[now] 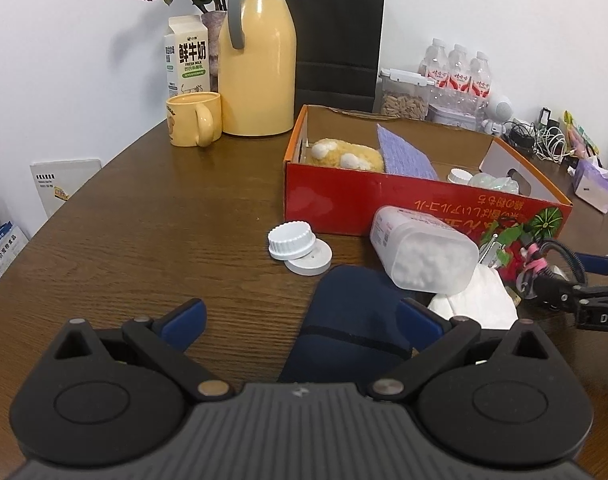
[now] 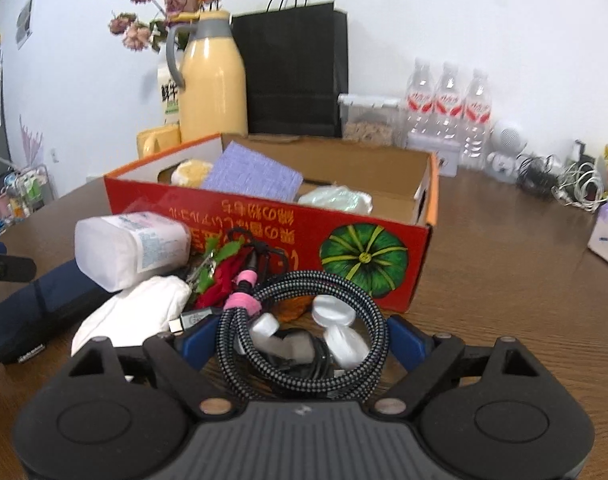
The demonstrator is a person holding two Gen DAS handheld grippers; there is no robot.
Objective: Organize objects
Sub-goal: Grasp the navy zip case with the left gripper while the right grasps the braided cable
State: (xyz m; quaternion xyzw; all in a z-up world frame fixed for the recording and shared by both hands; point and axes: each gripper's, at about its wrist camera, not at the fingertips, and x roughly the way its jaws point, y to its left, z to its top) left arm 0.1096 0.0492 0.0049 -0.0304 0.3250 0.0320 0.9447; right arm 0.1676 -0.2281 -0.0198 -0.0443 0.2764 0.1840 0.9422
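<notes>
A navy pouch (image 1: 351, 320) lies on the wooden table between the wide jaws of my open left gripper (image 1: 302, 322); the left pad (image 1: 184, 320) stands well clear of it. A coiled braided cable (image 2: 304, 292) with a pink tie sits between the jaws of my right gripper (image 2: 300, 340). Both pads are close against the coil's sides, and the coil still looks round, not squeezed. The red cardboard box (image 1: 383, 204) (image 2: 264, 216) holds a yellow plush toy (image 1: 343, 154) and a purple cloth (image 1: 403, 156). A cotton-filled jar (image 1: 423, 252) (image 2: 128, 244) lies on its side against the box.
Two white lids (image 1: 292, 240), a white cloth (image 2: 136, 312) and a red artificial flower (image 2: 220, 280) lie before the box. Behind it stand a yellow thermos (image 1: 256, 60), mug (image 1: 194, 118), milk carton (image 1: 186, 60), black bag (image 1: 335, 40) and water bottles (image 1: 459, 68).
</notes>
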